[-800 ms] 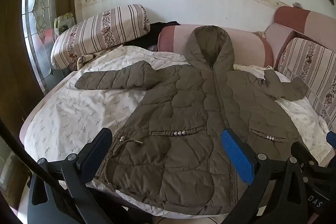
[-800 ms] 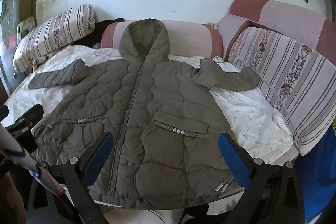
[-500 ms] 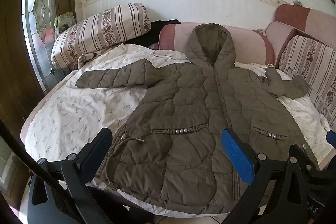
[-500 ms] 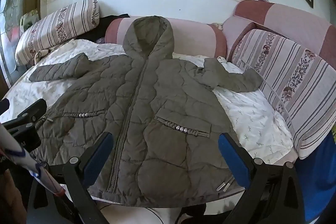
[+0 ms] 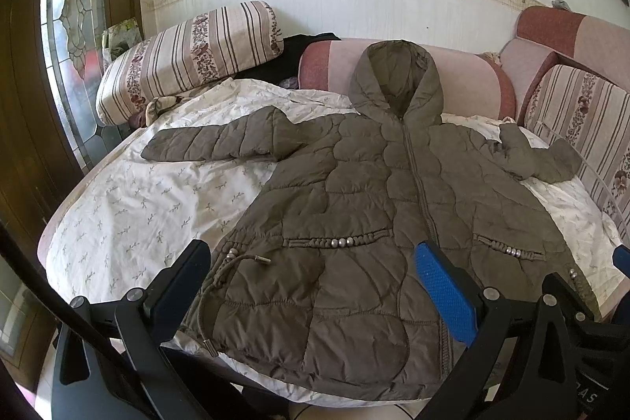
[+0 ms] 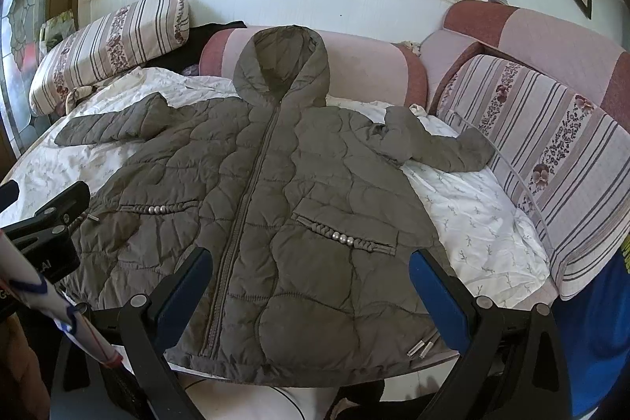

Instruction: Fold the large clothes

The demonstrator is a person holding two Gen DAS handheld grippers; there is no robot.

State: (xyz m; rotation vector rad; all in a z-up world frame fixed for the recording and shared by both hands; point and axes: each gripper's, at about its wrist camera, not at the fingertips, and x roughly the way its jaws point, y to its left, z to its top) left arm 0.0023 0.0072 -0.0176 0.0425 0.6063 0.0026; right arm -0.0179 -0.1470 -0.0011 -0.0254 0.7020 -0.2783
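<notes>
A brown quilted coat [image 5: 354,223] lies face up and zipped on a white sheet [image 5: 138,207] that covers the bed, its hem at the near edge and its hood [image 5: 397,85] propped against a pink bolster [image 5: 468,85] at the far edge. One sleeve [image 5: 220,144] reaches toward the left edge; the other sleeve [image 6: 429,144] is bent near the right edge, just beside a striped cushion [image 6: 551,152]. A striped pillow [image 5: 189,54] sits at the far left corner with a dark cloth [image 5: 291,58] behind it. The left gripper [image 5: 315,274] hovers over the hem on the coat's left half, jaws spread wide and holding nothing. The right gripper [image 6: 311,278] hovers over the hem on the right half, also spread wide and empty. Nothing lies on top of the coat. A stained-glass window [image 5: 67,6] stands beyond the left edge.
</notes>
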